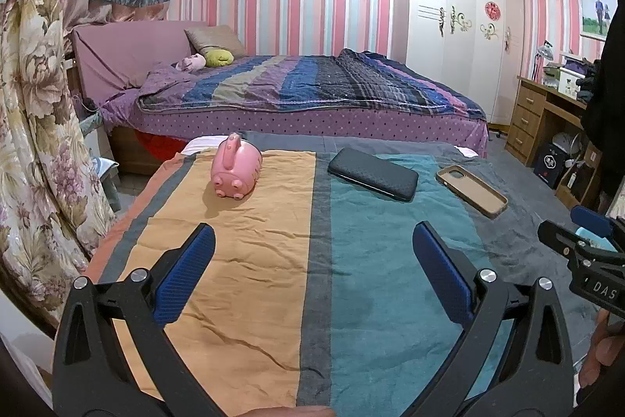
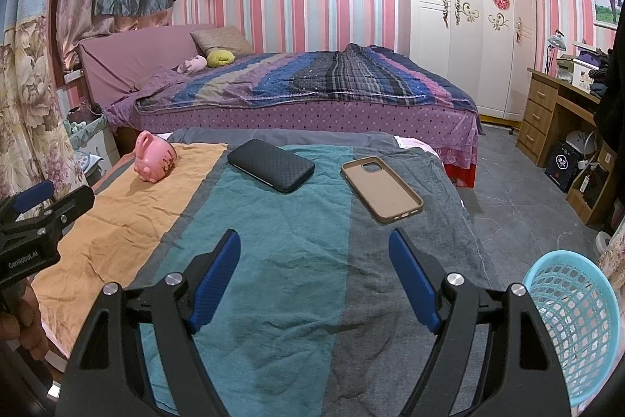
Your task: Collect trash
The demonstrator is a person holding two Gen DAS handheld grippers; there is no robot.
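Observation:
On the striped cloth (image 1: 250, 260) over the table lie a pink pig-shaped toy (image 1: 235, 167) at the far left, a black wallet-like case (image 1: 373, 173) in the middle, and a tan phone case (image 1: 471, 190) at the right. They also show in the right wrist view: the pig (image 2: 154, 157), the black case (image 2: 270, 165), the tan case (image 2: 381, 189). My left gripper (image 1: 312, 241) is open and empty above the cloth. My right gripper (image 2: 314, 245) is open and empty, short of the tan case. A light blue mesh basket (image 2: 572, 323) stands low at the right.
A bed with a striped quilt (image 1: 312, 85) stands behind the table. A white wardrobe (image 1: 453, 18) and a wooden desk (image 1: 547, 120) are at the right. Floral curtains (image 1: 35, 127) hang at the left. Grey floor (image 2: 519, 190) lies to the table's right.

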